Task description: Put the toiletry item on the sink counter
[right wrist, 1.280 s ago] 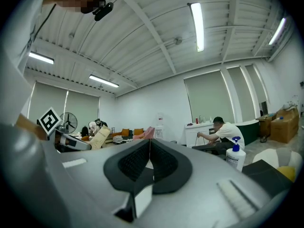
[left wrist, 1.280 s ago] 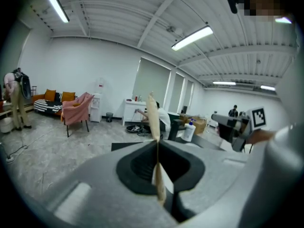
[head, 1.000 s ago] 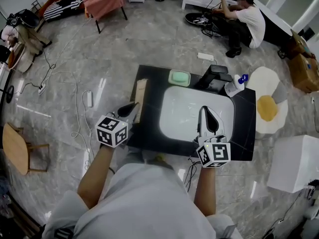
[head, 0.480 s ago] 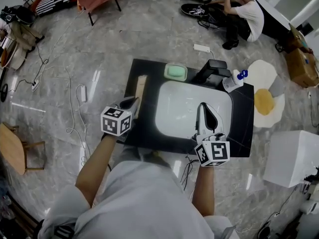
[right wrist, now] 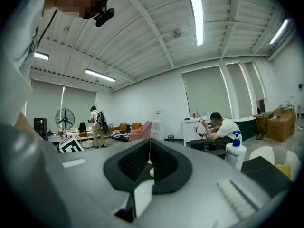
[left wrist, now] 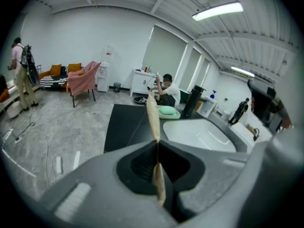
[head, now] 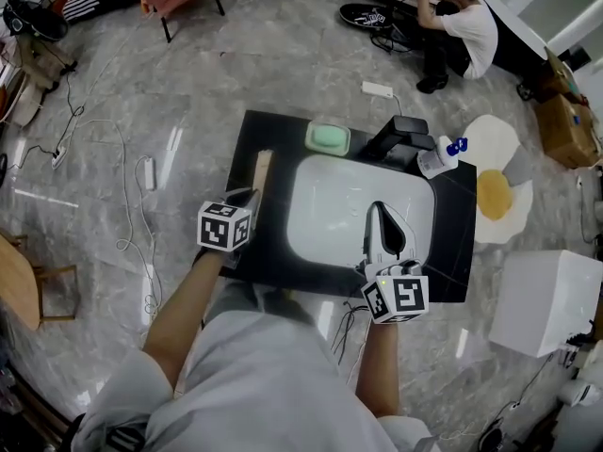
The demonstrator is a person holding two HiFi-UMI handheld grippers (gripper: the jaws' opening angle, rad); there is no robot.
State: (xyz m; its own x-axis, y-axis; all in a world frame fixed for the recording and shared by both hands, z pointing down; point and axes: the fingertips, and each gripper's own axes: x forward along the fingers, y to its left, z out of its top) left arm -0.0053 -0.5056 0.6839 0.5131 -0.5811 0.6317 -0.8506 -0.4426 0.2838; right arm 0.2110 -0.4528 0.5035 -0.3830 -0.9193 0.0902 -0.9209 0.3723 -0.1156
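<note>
Black stone made up the sink counter (head: 268, 252), with a white basin (head: 330, 201) set into it. At its far rim a green soap dish (head: 327, 139) held a green bar. A white pump bottle (head: 438, 158) stood just beside the black faucet (head: 400, 139). The left gripper (head: 247, 199) pinched a thin tan toiletry strip (left wrist: 152, 115), held over the counter's left part; contact could not be told. The right gripper (head: 379, 213) hung over the basin, jaws pressed together on nothing.

Grey marble floor (head: 283, 55) lay beneath white walls (left wrist: 76, 42); a pink-draped chair (left wrist: 80, 77), standing fan (right wrist: 65, 119) and ceiling strip lights (right wrist: 197, 20) showed.
</note>
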